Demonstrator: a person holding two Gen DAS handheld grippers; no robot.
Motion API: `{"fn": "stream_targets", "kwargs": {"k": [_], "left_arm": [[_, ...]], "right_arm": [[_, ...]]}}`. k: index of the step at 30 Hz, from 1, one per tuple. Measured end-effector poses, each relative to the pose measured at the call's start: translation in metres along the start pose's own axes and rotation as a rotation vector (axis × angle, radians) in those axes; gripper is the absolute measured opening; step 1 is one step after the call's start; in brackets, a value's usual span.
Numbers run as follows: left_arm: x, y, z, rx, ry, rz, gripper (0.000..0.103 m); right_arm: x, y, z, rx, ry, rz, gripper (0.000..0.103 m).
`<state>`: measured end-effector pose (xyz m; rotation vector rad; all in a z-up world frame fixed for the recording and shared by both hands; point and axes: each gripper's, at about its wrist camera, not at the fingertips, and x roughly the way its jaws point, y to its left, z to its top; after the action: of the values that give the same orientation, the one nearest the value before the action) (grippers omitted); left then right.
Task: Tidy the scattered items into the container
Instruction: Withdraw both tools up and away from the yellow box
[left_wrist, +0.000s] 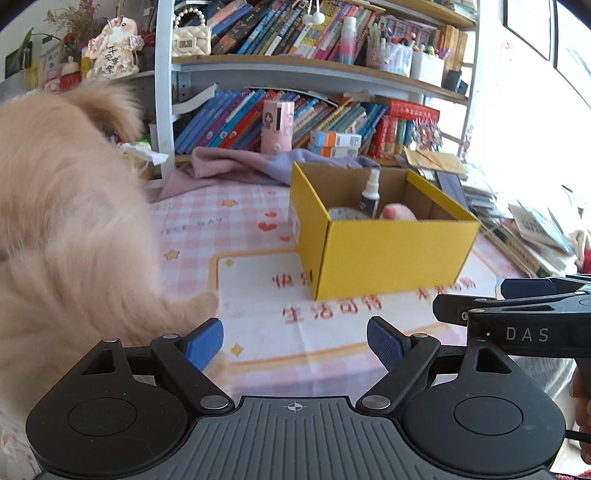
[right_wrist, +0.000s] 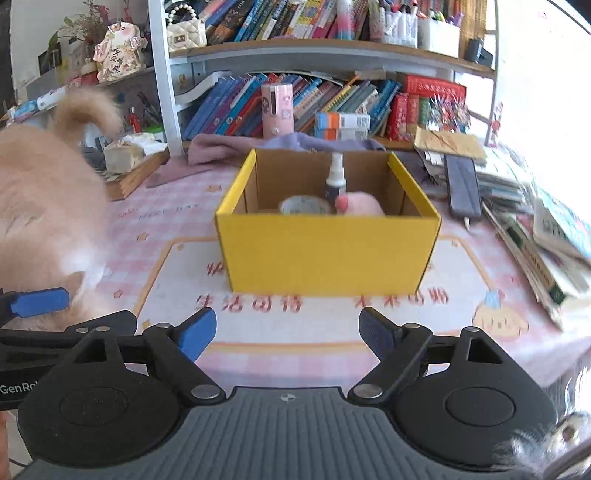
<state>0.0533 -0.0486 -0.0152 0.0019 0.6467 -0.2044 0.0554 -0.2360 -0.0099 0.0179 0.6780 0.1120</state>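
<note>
- We count one table (right_wrist: 461, 266) under a pink checked cloth, with one fluffy cat (left_wrist: 55, 221) at nine o'clock.
- One yellow box (right_wrist: 328, 251) sits at twelve o'clock, well beyond both claws.
- Inside it we count three items: one spray bottle (right_wrist: 336, 177), one tape roll (right_wrist: 304, 205), one pink toy (right_wrist: 360, 205).
- Two claws: left claw (left_wrist: 295, 341) and right claw (right_wrist: 288, 334), both spread and empty.

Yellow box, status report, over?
Both hand-held grippers open, empty. Yellow box holds spray bottle, tape roll, pink toy. Fluffy pet crowding left side.
</note>
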Motion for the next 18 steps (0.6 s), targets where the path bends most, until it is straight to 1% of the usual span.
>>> {"fn": "stream_targets", "kwargs": {"k": [6,8,9,14,18], "left_arm": [[-0.013,0.005,-0.01,0.032,0.0,0.008,0.089],[-0.017,0.004,-0.011,0.058,-0.015,0.023,0.094],[-0.019,0.003,-0.012,0.064,-0.018,0.026,0.095],[-0.018,0.007,-0.014,0.036,0.01,0.02,0.096],[-0.019,0.007,-0.014,0.033,0.007,0.028,0.097]], "right_arm": [[-0.013,0.013,-0.014,0.016,0.005,-0.02,0.087],[-0.017,0.015,-0.016,0.022,0.005,-0.035,0.088],[-0.018,0.015,-0.017,0.026,0.005,-0.041,0.089],[-0.025,0.018,-0.021,0.022,0.003,-0.071,0.092],[-0.028,0.017,-0.023,0.02,0.001,-0.088,0.094]]}}
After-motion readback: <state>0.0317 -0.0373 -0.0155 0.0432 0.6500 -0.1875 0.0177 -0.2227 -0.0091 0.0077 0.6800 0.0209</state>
